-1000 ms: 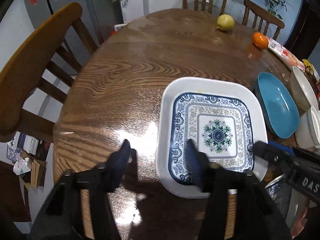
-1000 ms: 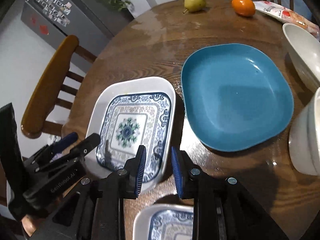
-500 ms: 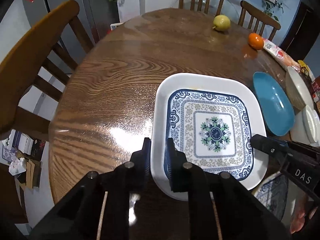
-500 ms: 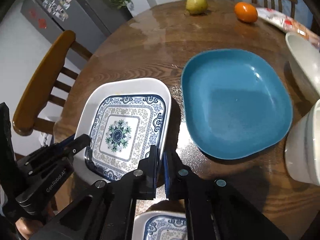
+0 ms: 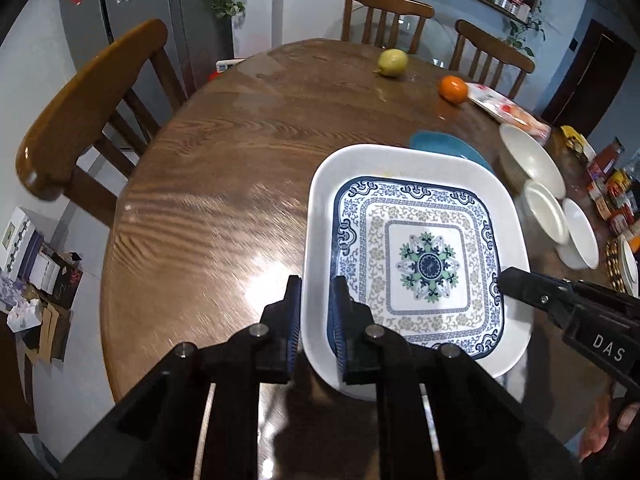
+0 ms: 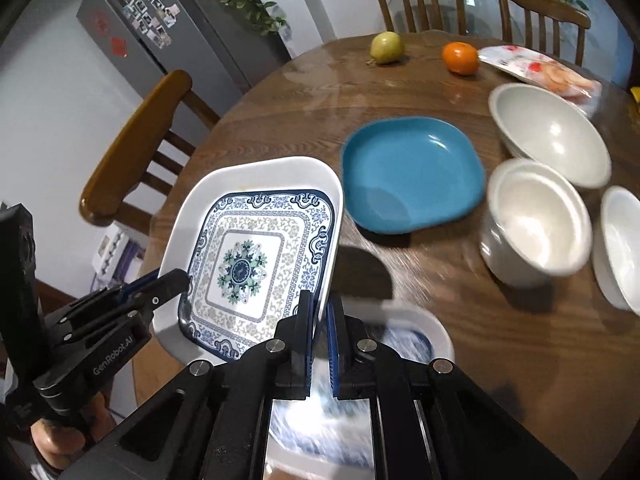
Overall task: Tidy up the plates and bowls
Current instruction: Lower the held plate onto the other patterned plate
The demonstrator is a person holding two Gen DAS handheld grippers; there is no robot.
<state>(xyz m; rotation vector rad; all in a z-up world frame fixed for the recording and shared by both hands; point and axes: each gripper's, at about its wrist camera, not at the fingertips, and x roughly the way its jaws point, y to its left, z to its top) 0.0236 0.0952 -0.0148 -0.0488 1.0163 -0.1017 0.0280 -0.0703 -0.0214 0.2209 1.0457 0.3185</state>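
Round wooden surface (image 5: pixel 224 184) in a kitchen-dining room, ringed by wooden chairs (image 5: pixel 88 120), grey fridge (image 6: pixel 132 32) behind. Holding a square patterned plate (image 5: pixel 424 264) between the two: left tool (image 5: pixel 316 312) clamped on the plate's near-left rim, one pad under, one on top; right tool (image 6: pixel 319 320) narrowed tight on the rim at the opposite side. Plate raised off the wood and tilted, shadow beneath it in the right wrist view. Just beyond it, a blue square dish (image 6: pixel 412 172) flat on the wood. To the right, a large pale bowl (image 6: pixel 552 132), a stack of white bowls (image 6: pixel 536 220) and another white bowl (image 6: pixel 620 244) at the edge. Below the right tool, blurred, a second patterned plate (image 6: pixel 404 336). Far side: a yellow-green fruit (image 5: pixel 393 63), an orange (image 5: pixel 453 89), a plastic food packet (image 6: pixel 540 68)
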